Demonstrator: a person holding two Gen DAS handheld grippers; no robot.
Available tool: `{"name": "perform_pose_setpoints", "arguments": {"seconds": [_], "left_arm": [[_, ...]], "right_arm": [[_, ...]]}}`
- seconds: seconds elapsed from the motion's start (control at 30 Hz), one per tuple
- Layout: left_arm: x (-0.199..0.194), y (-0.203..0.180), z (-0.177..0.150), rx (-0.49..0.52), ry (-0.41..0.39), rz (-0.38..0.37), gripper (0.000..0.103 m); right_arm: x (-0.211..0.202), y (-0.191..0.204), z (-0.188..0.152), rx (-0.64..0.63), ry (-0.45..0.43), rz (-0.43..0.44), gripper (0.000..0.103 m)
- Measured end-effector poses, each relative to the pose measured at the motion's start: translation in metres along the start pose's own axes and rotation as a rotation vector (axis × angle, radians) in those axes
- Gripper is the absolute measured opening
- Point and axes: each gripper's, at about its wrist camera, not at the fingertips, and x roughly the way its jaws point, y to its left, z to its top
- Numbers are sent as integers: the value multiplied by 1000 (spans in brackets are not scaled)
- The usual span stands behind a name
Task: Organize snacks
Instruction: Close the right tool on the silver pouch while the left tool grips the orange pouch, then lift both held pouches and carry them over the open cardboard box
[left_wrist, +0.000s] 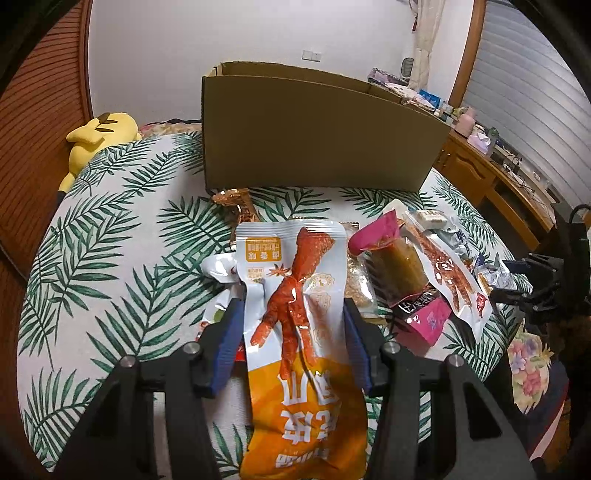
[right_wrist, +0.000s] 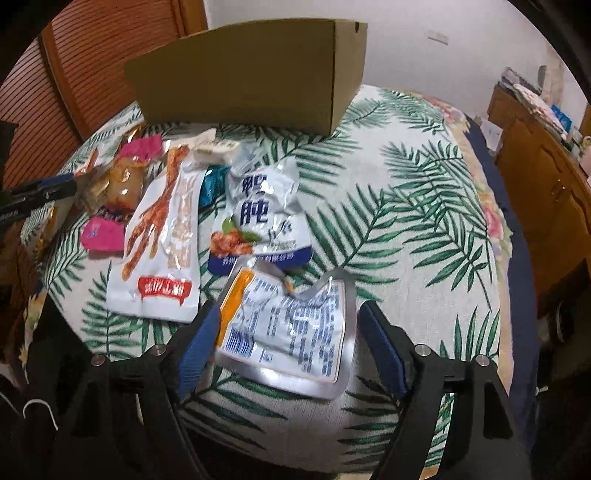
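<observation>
An orange and white chicken-foot snack packet (left_wrist: 295, 332) sits lengthwise between the blue pads of my left gripper (left_wrist: 293, 306), which is shut on its sides. A silver-white packet with an orange edge (right_wrist: 288, 332) lies printed-back up on the leaf-patterned bedspread (right_wrist: 406, 221). My right gripper (right_wrist: 289, 310) stands open around it, its right finger clear of the packet. Further snacks lie in a heap: a pink-ended packet (left_wrist: 399, 273), a white chicken-foot packet (right_wrist: 162, 229) and a blue and white pouch (right_wrist: 258, 210). An open cardboard box (left_wrist: 314, 136) stands behind them.
A yellow plush toy (left_wrist: 96, 136) lies at the bed's far left. A wooden cabinet (left_wrist: 480, 173) loaded with small items runs along the right. A slatted wooden panel (right_wrist: 92, 66) stands at the left behind the box (right_wrist: 251, 74).
</observation>
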Motion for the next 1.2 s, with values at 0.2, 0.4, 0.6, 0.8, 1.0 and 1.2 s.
{"name": "perform_pose_setpoints", "arguments": {"seconds": [0.2, 0.4, 0.6, 0.8, 1.0, 1.2], "left_arm": [[-4, 0, 0, 0, -16, -5, 51], [-8, -1, -1, -4, -28, -6, 51], [-15, -3, 0, 1, -45, -6, 51], [-20, -6, 1, 8, -57, -12, 51], [-25, -9, 1, 10, -67, -16, 51], [-33, -12, 2, 16, -83, -23, 51]], "right_arm": [[-3, 4, -3, -16, 5, 9, 69], [-12, 1, -7, 4, -27, 12, 53], [-29, 2, -2, 13, -79, 26, 29], [-40, 1, 1, 37, -103, 60, 19], [-53, 8, 2, 48, -136, 87, 12], [-60, 20, 6, 27, -154, 99, 9]]}}
